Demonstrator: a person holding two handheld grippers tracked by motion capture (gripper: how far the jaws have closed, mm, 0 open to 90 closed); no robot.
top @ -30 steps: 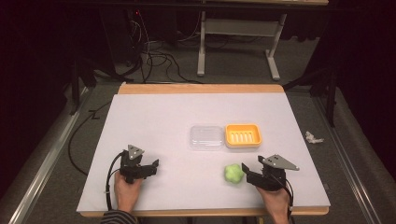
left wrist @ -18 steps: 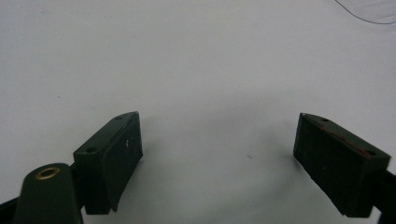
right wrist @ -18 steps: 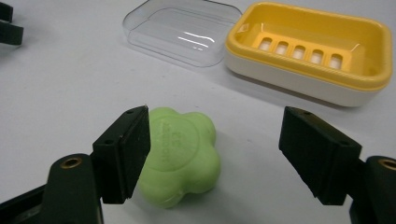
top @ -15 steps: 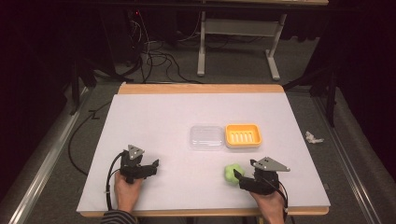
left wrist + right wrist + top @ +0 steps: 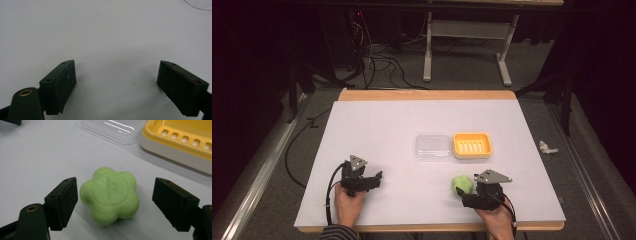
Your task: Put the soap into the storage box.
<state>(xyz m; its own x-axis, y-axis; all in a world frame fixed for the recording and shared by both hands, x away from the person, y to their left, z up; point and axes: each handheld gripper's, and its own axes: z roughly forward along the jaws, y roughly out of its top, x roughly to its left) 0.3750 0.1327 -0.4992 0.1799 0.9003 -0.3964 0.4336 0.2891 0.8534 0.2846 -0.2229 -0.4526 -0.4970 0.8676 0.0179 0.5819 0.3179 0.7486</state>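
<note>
A green flower-shaped soap (image 5: 110, 195) lies on the white table (image 5: 412, 120) between the jaws of my right gripper (image 5: 116, 180). The jaws have just been opening and stand apart from the soap on both sides, the left pad (image 5: 71, 197) closest. In the high view the soap (image 5: 463, 185) sits at the front right, with my right gripper (image 5: 465, 194) reaching it from the right. A yellow soap dish (image 5: 472, 145) and a clear lid (image 5: 432, 146) lie side by side behind it. My left gripper (image 5: 377, 178) rests at the front left, open (image 5: 117, 62) over bare table.
The dish (image 5: 185, 137) and the lid (image 5: 117, 130) lie just beyond the soap in the right gripper view. A crumpled white scrap (image 5: 548, 147) lies on the floor right of the table. Cables and a desk frame (image 5: 467, 45) stand behind the table.
My right gripper has slid left toward the soap and now has it between its jaws. The soap and the left gripper have stayed put.
</note>
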